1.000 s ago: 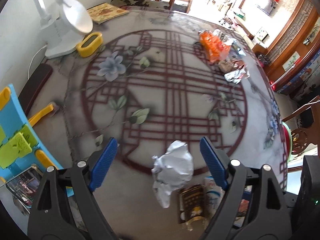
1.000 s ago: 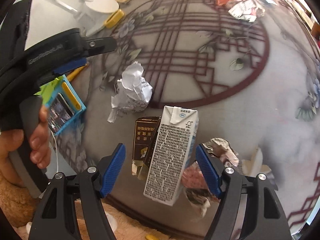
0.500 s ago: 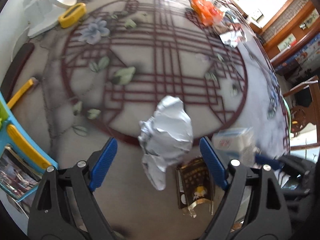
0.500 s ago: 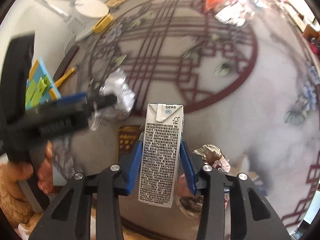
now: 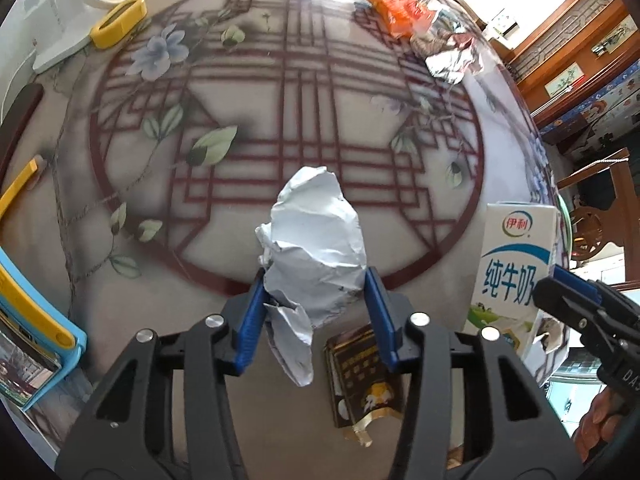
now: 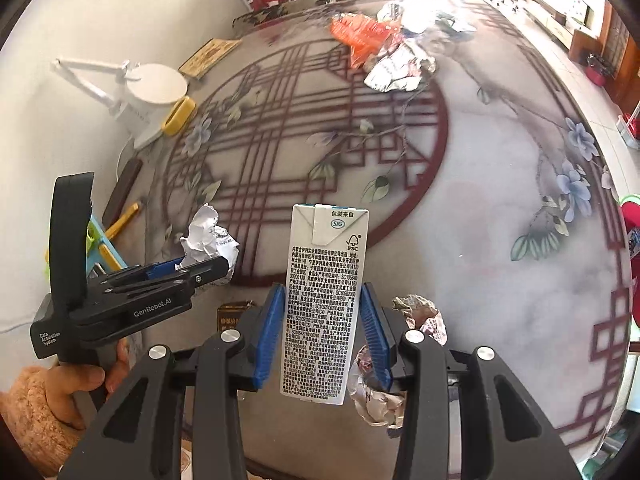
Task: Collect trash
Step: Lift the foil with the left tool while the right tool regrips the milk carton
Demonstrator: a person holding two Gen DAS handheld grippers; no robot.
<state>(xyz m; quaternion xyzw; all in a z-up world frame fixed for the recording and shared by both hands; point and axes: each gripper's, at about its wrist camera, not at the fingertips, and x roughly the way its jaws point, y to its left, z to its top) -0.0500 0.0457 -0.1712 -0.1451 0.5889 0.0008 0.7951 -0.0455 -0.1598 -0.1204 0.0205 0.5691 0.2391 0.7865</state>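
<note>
Patterned table (image 5: 360, 80) | left gripper (image 5: 316, 312) just closed on crumpled paper (image 5: 320, 248) | right gripper (image 6: 322, 332) clamps "SIG"/"FSC" milk carton (image 6: 320, 300)

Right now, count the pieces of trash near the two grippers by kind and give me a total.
Milk carton: 1, in the right gripper
White crumpled paper: 1, in the left gripper
Brown packet: 1, flat on the table
Crumpled wrappers: 2, beside the carton
Total: 5
</note>
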